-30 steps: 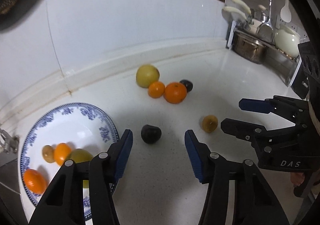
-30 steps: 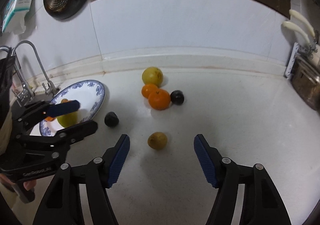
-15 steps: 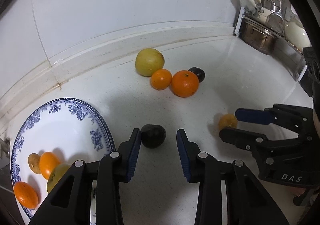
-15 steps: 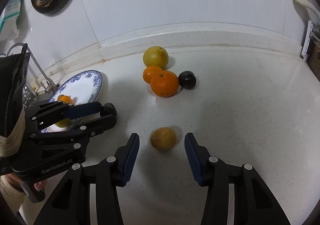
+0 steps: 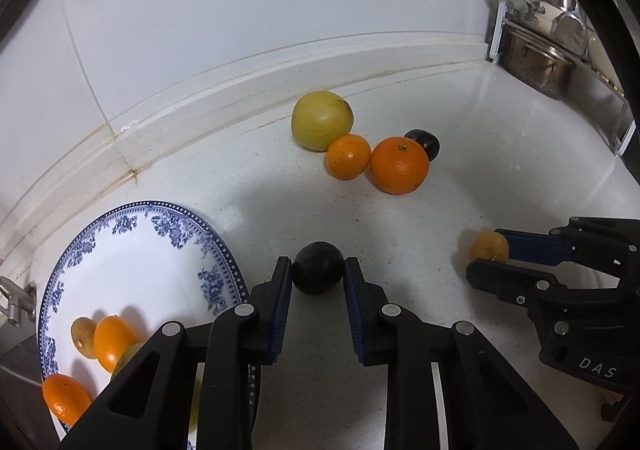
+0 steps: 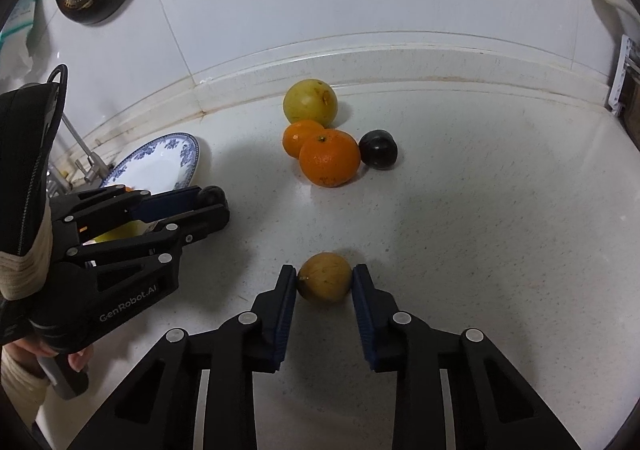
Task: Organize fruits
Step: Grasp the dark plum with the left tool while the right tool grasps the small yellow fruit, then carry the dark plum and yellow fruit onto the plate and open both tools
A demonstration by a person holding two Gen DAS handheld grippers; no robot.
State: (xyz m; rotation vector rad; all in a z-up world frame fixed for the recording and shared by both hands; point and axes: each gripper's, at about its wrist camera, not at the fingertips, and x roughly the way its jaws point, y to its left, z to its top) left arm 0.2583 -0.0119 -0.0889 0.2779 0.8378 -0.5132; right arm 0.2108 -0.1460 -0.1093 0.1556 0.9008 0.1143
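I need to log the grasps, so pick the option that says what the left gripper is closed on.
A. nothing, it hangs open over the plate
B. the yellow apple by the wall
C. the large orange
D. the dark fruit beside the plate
D: the left gripper has both blue pads pressed against the dark fruit on the counter, just right of the blue-patterned plate.
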